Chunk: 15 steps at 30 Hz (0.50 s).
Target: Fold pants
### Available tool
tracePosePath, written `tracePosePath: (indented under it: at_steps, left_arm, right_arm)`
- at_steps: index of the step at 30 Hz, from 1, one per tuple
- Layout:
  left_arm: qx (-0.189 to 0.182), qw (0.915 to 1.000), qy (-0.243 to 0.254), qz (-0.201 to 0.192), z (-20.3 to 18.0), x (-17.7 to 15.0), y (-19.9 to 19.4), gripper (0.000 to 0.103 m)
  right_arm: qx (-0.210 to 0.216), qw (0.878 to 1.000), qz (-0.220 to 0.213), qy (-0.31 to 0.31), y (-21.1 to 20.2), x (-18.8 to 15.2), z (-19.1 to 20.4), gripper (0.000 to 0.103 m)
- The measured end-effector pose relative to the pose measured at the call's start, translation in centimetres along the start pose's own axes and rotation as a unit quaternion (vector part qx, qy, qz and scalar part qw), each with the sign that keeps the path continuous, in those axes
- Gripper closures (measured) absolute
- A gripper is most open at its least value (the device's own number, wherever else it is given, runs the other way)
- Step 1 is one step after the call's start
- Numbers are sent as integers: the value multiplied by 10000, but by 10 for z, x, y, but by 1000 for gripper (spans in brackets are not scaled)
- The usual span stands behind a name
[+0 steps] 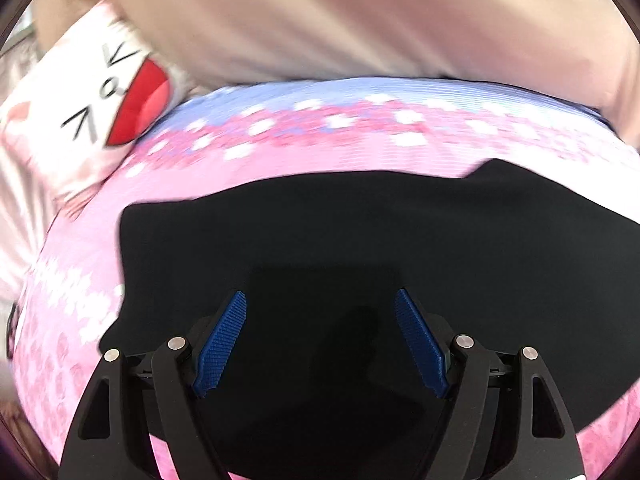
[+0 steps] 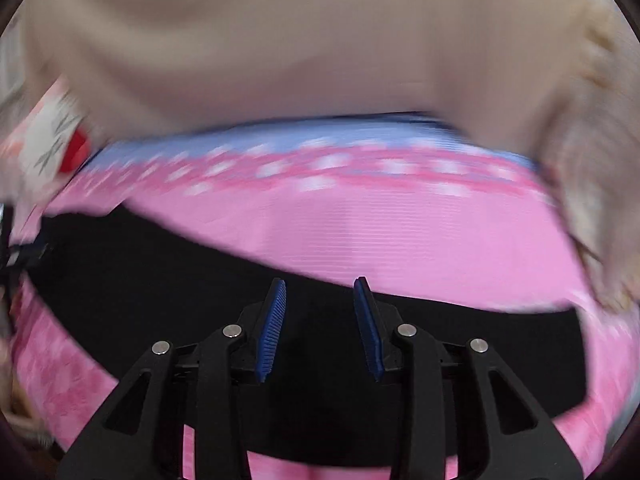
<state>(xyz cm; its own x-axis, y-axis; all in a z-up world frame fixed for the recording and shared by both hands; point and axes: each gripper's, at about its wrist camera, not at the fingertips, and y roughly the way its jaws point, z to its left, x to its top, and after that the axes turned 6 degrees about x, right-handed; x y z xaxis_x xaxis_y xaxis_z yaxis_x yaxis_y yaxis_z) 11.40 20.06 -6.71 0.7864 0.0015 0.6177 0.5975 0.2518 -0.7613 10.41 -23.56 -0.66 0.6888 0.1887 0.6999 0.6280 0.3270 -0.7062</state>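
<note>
In the left wrist view we see our left gripper (image 1: 320, 300) with its blue ribbed pads (image 1: 220, 344) spread wide apart, holding nothing, above the flat black fabric pants (image 1: 360, 232). The pants lie on a pink bedsheet with white and pink flower print and a blue band (image 1: 320, 136), filling the lower half of that view. Only here do we clearly see the white cushion with a cartoon face and red mouth (image 1: 92, 96) at ten o'clock. The right wrist view is blurrier: our right gripper (image 2: 320, 292) has its jaws parted more narrowly, empty, tips over the pants' (image 2: 160, 272) far edge. At three o'clock it shows a fuzzy beige blanket (image 2: 592, 208) unseen from the left. Beige cloth (image 2: 300, 40) fills twelve o'clock in both.
</note>
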Motion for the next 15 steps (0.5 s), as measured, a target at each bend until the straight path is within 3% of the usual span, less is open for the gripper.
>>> tracePosePath:
  at_steps: [3,8,11,15]
  left_arm:
    - [18,9991,-390,188,31,-7,15,28]
    - [149,9978,-624,140,65,-10,33,28]
    - [362,9980,-526,-41,66,-10,37,18]
    - [233,9981,-541,-185,72,-10,40,17]
  right_arm:
    - [794,9928,334,-831,67,28,94,69]
    - [1269,9781,795,-1447,159,71,188,77]
    - [961,9787,926,-1557,212,95,203,88]
    - [1002,9876,730,-964,219,115,201,88]
